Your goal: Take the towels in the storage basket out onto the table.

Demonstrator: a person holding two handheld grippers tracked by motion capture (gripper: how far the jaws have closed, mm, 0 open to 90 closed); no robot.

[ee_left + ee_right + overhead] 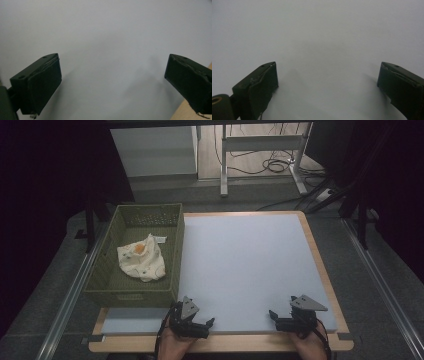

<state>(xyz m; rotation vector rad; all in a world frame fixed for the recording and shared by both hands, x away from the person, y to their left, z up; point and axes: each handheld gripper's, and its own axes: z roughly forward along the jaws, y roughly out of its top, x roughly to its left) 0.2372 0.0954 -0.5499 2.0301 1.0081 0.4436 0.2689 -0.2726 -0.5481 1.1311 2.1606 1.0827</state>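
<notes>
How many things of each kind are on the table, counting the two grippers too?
Green basket: 1
Cream cloth lying in the basket: 1
Grippers: 2, the left gripper and the right gripper, both open and empty over the pale mat
Mat: 1
Total: 5

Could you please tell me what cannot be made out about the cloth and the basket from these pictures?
- Cloth: crumpled in the high view, so its shape and underside are hidden by its own folds; its print is too small.
- Basket: the floor beneath the cloth is covered.
- Small white tag: too small to read.
</notes>
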